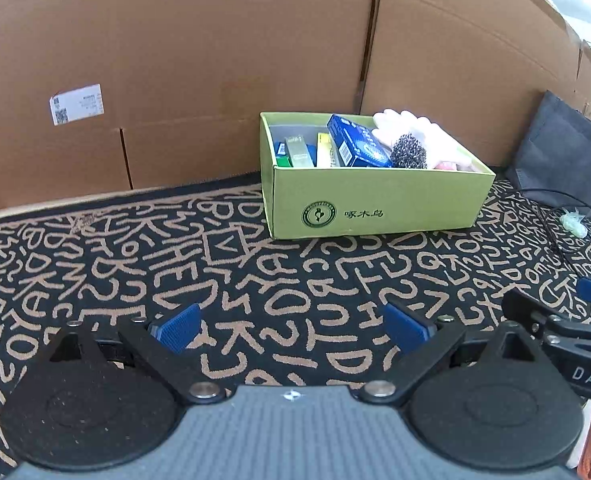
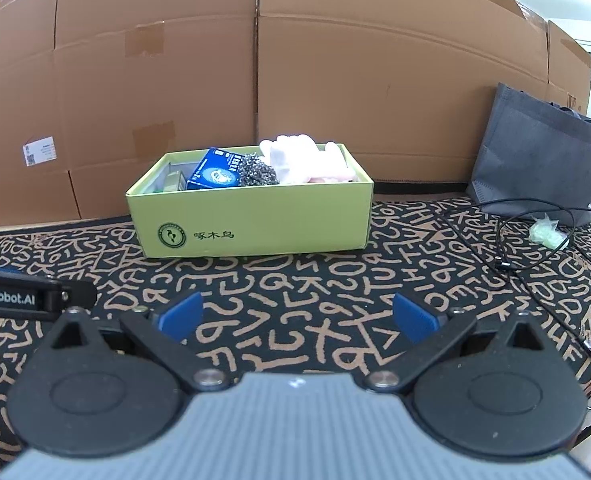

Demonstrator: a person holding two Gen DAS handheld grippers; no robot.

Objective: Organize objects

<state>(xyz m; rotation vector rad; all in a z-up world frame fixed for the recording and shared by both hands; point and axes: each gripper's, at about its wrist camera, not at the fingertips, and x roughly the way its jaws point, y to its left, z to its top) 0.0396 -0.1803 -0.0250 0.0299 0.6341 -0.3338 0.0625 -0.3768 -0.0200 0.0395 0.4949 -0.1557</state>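
Observation:
A green cardboard box [image 1: 375, 204] stands on the patterned cloth near the cardboard wall; it also shows in the right wrist view [image 2: 255, 220]. Inside it lie a blue packet [image 1: 357, 140] [image 2: 213, 170], a steel scourer [image 1: 409, 154] [image 2: 257, 174], white gloves [image 1: 427, 128] [image 2: 295, 156] and several small packets [image 1: 299, 152]. My left gripper [image 1: 293, 326] is open and empty, low over the cloth in front of the box. My right gripper [image 2: 297, 318] is open and empty, also in front of the box. The right gripper's fingers [image 1: 555, 320] show at the right edge of the left wrist view.
Tall cardboard boxes [image 2: 255, 80] wall off the back. A grey fabric bag [image 2: 535, 156] stands at the right. A black cable [image 2: 527, 248] and a small green wad [image 2: 547, 232] lie on the cloth [image 2: 295, 280] right of the box. The left gripper's finger [image 2: 27, 296] shows at the left.

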